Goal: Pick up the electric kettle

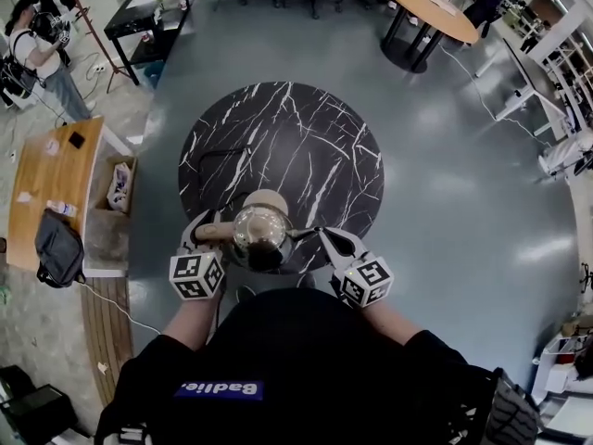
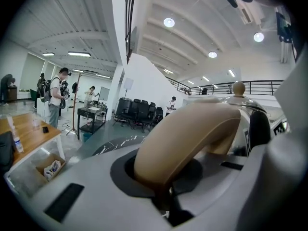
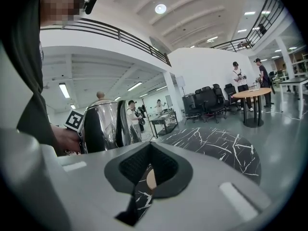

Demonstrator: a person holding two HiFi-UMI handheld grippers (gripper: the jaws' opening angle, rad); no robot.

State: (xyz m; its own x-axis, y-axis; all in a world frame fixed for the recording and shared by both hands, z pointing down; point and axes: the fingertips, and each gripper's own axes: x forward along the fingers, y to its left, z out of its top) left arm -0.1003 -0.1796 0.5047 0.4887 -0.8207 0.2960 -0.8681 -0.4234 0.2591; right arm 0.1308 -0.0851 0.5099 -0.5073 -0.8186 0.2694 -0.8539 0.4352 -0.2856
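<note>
The electric kettle [image 1: 261, 236], shiny steel with a glass lid and a tan handle [image 2: 187, 138], hangs above the near edge of the round black marble table [image 1: 278, 137]. My left gripper [image 1: 206, 232] is shut on that handle from the left; in the left gripper view the handle fills the jaws and the steel body [image 2: 255, 124] rises behind it. The kettle's tan round base [image 1: 269, 198] lies on the table just beyond. My right gripper [image 1: 338, 244] hovers right of the kettle, jaws shut and holding nothing. Its view shows the kettle [image 3: 103, 126] at the left.
A wooden desk [image 1: 51, 179] with a black bag [image 1: 57, 248] and a cardboard box [image 1: 119, 185] stands to the left. A person [image 1: 37, 54] is at the far left, a black desk [image 1: 148, 12] behind, and a round wooden table [image 1: 428, 7] at the far right.
</note>
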